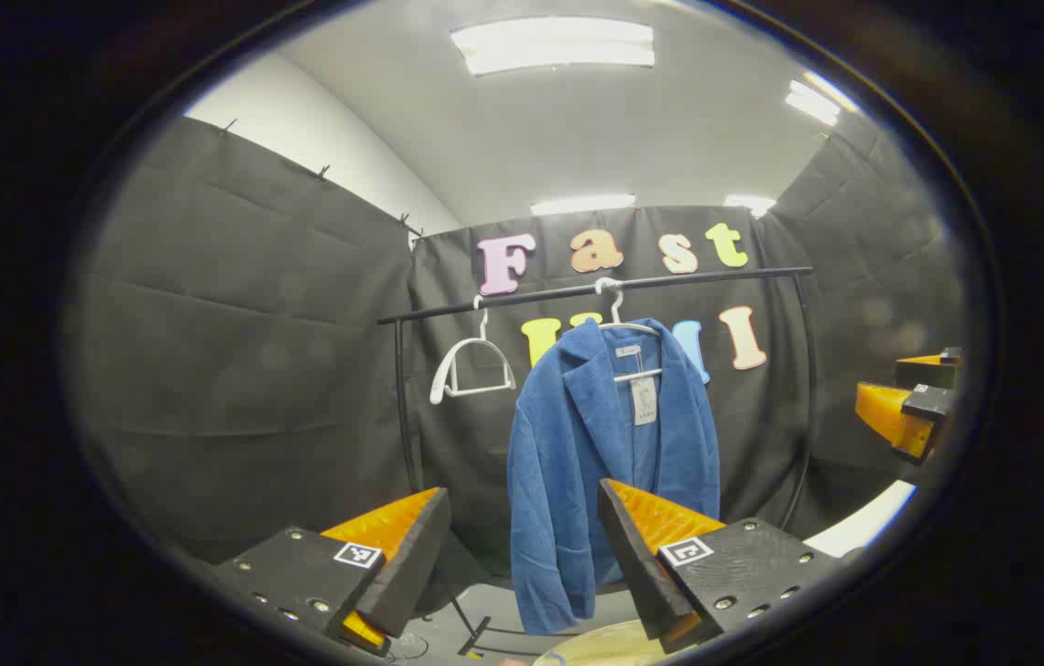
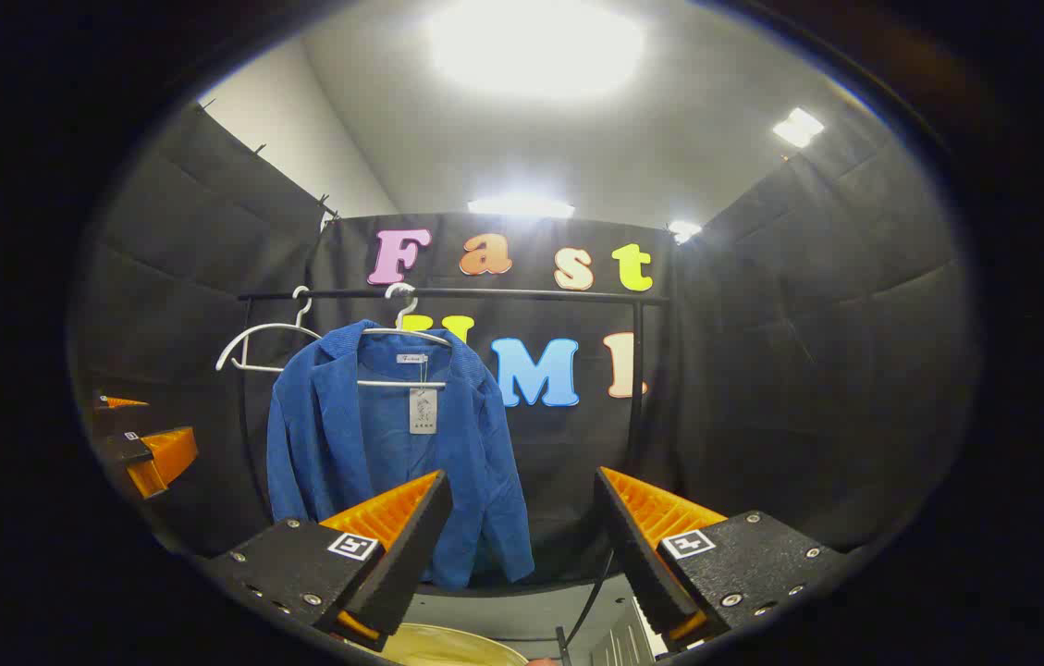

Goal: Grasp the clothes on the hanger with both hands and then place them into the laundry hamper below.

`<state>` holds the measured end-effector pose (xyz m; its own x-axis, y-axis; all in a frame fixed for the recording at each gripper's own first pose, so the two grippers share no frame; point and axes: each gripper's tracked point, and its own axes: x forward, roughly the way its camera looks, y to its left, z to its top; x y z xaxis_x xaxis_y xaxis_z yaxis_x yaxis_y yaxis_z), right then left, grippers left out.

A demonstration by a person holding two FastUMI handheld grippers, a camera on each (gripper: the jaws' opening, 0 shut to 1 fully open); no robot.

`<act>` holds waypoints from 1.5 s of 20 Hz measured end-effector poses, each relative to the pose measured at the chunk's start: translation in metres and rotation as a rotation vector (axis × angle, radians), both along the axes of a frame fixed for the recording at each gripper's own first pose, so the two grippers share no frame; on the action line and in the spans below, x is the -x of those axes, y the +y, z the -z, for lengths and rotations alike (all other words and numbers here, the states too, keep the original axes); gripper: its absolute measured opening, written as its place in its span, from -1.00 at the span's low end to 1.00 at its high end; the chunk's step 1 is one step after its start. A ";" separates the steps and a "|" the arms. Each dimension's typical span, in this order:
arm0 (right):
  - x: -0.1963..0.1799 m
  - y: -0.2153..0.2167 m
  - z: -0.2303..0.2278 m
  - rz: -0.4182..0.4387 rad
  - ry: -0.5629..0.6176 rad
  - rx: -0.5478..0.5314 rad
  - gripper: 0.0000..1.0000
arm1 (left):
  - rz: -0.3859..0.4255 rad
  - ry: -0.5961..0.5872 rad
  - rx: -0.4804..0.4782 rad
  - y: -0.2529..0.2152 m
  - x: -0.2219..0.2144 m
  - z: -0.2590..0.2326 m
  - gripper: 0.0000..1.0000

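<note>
open air lies before the blue jacket (image 1: 609, 462); rail (image 1: 595, 289) crosses above.

I am holding my left gripper (image 1: 522, 518) wide open, with nothing between its fingers. A blue jacket (image 1: 609, 462) is hanging on a white hanger (image 1: 619, 319) from the black rail (image 1: 595, 289). Another white hanger (image 1: 472, 368) is hanging empty beside it.

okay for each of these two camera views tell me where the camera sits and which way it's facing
Left gripper view: rides the left gripper, facing the jacket on the rail; own fingers low, right gripper at right edge.
Right gripper view: rides the right gripper, facing the back wall; own fingers low, left gripper at left edge.
Shared: jacket, rail, empty hanger, hamper rim.
</note>
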<state>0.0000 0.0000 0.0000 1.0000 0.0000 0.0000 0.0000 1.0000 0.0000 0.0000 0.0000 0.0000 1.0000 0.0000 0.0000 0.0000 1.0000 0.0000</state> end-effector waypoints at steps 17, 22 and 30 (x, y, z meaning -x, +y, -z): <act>-0.007 0.007 0.008 -0.011 0.021 -0.010 0.90 | -0.005 -0.002 -0.027 -0.003 -0.009 0.001 0.84; -0.028 0.005 -0.002 -0.016 0.006 -0.027 0.90 | -0.005 -0.007 -0.033 -0.011 -0.023 -0.007 0.84; -0.088 -0.004 -0.048 -0.050 -0.087 -0.035 0.90 | -0.019 -0.057 -0.017 -0.032 -0.069 -0.044 0.84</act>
<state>0.0878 -0.0041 0.0478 0.9950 0.0487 0.0873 -0.0517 0.9981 0.0330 0.0686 -0.0320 0.0438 0.9982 0.0186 0.0569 -0.0196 0.9997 0.0169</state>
